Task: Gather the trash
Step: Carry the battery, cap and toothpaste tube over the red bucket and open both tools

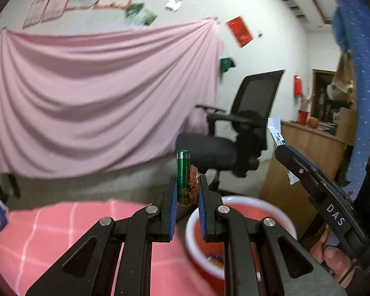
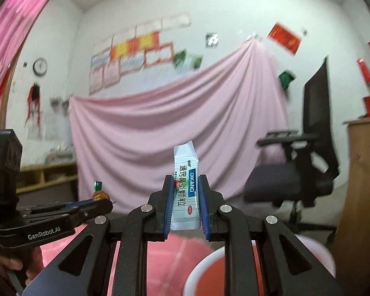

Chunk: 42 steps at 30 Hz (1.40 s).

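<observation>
Green battery (image 1: 183, 176) + 1 brown scrap (image 1: 193, 182) in left hand-held gripper (image 1: 187, 190); 1 sachet (image 2: 186, 185) in right hand-held gripper (image 2: 186, 194).

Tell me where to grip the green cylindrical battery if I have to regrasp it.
Grip the green cylindrical battery across its lower body, from below along its axis, as the left gripper does now. It stands upright between the pads beside a brown crumpled scrap; its round sides would probably roll in a looser hold.

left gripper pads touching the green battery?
Touching. Left wrist view: the green battery stands clamped against the left gripper's blue pad, a brown scrap wedged beside it.
</observation>
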{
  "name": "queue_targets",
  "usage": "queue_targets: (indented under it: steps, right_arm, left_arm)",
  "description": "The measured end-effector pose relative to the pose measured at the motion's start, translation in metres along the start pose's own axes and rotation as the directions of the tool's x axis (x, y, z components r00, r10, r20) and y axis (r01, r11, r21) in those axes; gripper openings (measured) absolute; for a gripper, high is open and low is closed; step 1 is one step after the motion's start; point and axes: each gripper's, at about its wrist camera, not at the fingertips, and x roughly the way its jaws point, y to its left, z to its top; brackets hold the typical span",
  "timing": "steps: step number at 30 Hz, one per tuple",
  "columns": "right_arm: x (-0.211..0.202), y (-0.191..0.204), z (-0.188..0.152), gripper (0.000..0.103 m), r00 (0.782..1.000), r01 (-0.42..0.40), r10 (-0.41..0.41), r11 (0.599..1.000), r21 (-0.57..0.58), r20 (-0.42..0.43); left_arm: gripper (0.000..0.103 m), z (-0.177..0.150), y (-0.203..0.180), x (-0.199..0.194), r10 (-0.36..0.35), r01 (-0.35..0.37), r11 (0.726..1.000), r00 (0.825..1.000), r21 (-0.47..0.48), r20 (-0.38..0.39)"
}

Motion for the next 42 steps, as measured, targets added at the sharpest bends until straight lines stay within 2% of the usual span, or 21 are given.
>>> queue_targets:
  steps: [4,14,20,29,33,38,40,42]
  right_arm:
    - [-0.006,-0.017,0.002,0.018,0.998,0.056,-0.057,0.998,0.021,0.026]
    - [-0.007,-0.060,0.001,0.018,0.987,0.158,-0.154,0.981,0.114,-0.043]
    - [-0.006,-0.075,-0.004,0.018,0.979,0.191,-0.179,0.973,0.130,-0.098]
    - [-0.002,-0.090,-0.014,0.020,0.965,0.224,-0.198,0.963,0.148,-0.172]
    - [0.005,-0.096,-0.019,0.020,0.954,0.238,-0.201,0.959,0.155,-0.222]
    - [0.022,-0.100,-0.033,0.020,0.916,0.265,-0.201,0.953,0.148,-0.346]
    - [0.026,-0.100,-0.037,0.021,0.906,0.269,-0.198,0.952,0.148,-0.374]
    - [0.028,-0.101,-0.039,0.028,0.900,0.272,-0.196,0.951,0.150,-0.389]
  left_arm:
    - [0.012,0.009,-0.026,0.011,-0.043,0.041,0.998,0.999,0.057,0.030]
    - [0.012,0.005,-0.063,0.052,-0.141,0.144,0.988,0.989,0.064,-0.047]
    - [0.012,0.002,-0.077,0.065,-0.168,0.173,0.983,0.983,0.065,-0.077]
    - [0.012,-0.011,-0.075,0.083,-0.176,0.183,0.983,0.972,0.029,-0.156]
    - [0.012,-0.014,-0.068,0.090,-0.188,0.190,0.982,0.963,-0.012,-0.194]
    - [0.014,-0.016,-0.065,0.099,-0.191,0.189,0.981,0.947,-0.036,-0.256]
    - [0.014,-0.016,-0.065,0.103,-0.193,0.188,0.981,0.943,-0.043,-0.272]
    - [0.014,-0.016,-0.064,0.105,-0.188,0.183,0.982,0.941,-0.046,-0.280]
